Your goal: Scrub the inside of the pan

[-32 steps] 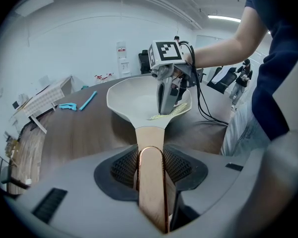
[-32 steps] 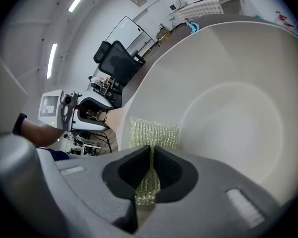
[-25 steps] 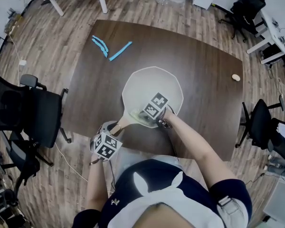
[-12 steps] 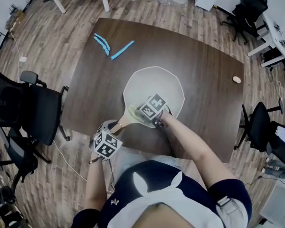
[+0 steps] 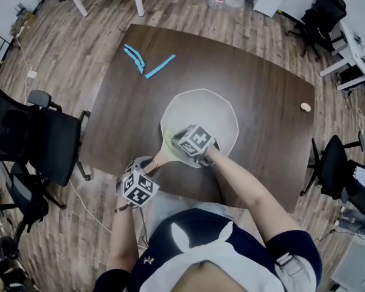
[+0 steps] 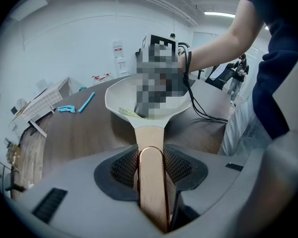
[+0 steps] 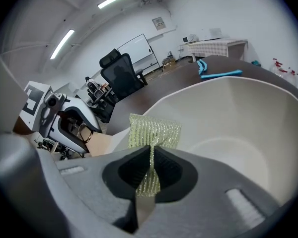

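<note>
Step in hand: scrubbing, pad on the pan's inner wall.

- Pan (image 5: 202, 107): pale, many-sided, at the centre of the head view on the dark table (image 5: 264, 96). Its handle (image 6: 151, 180) runs toward the lower left of the frame.
- Left gripper (image 6: 151, 168): jaws set wide and clamped on the handle, one ribbed pad against each side. I use this grip only to steady the pan.
- Right gripper (image 7: 151, 171): jaws nearly together, pinching the yellow-green scrub pad (image 7: 154, 130) by its lower edge. The free part of the pad stands up past the jaw tips.
- Pad position: low left of the bowl, on the wall by the handle root. It appears to touch the wall, though I cannot confirm the pressure.
- Pan interior looks clean and dry; no residue visible.

Judgement: only the handle-side wall is being covered here; the floor and far wall, toward the upper right of the bowl, remain to be done.

Next move calls for:
- sweeping the pad across the floor and round the far wall, pressed flat;
- a firm hold on the handle so the pan does not swivel;
- watching that the thin pad does not fold or slip out of the pinch.
</note>
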Action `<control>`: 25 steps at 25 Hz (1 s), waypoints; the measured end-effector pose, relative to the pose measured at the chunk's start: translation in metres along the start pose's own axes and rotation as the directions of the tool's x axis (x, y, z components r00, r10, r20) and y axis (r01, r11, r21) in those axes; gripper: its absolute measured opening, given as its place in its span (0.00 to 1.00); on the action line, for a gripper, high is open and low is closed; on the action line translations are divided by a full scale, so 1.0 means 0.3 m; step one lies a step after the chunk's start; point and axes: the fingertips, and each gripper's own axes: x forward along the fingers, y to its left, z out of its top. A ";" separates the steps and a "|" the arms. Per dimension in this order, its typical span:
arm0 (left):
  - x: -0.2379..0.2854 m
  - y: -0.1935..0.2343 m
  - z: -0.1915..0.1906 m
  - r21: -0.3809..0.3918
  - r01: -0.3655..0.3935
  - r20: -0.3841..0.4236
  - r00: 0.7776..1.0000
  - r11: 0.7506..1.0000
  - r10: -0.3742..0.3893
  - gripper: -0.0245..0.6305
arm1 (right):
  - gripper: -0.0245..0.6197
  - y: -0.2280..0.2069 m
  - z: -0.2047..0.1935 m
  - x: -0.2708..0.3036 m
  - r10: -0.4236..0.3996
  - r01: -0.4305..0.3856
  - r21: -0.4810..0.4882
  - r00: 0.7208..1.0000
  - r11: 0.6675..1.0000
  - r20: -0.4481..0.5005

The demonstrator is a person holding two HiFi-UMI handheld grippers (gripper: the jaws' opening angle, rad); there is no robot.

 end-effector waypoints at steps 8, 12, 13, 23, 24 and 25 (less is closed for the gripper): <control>0.001 0.003 -0.001 0.013 -0.004 -0.012 1.000 1.000 0.004 0.28 | 0.07 -0.038 0.060 0.000 -0.064 0.068 -0.069 0.996 0.995 0.067; 0.004 0.002 0.003 0.022 -0.010 -0.021 1.000 1.000 0.011 0.28 | 0.07 -0.057 0.081 -0.002 -0.082 0.091 -0.099 0.992 0.991 0.092; 0.005 0.002 0.003 0.022 -0.011 -0.022 1.000 1.000 0.011 0.28 | 0.07 -0.060 0.084 -0.002 -0.082 0.091 -0.100 0.992 0.991 0.096; 0.006 0.010 0.003 0.037 -0.019 -0.038 0.999 0.999 0.020 0.28 | 0.07 -0.113 0.120 0.006 -0.145 0.161 -0.117 0.980 0.980 0.140; 0.008 0.009 0.004 0.040 -0.021 -0.041 0.999 0.999 0.022 0.28 | 0.07 -0.120 0.121 0.004 -0.154 0.171 -0.117 0.978 0.978 0.144; 0.009 0.007 0.006 0.042 -0.022 -0.042 0.999 0.999 0.024 0.28 | 0.07 -0.127 0.122 0.000 -0.163 0.181 -0.117 0.975 0.977 0.149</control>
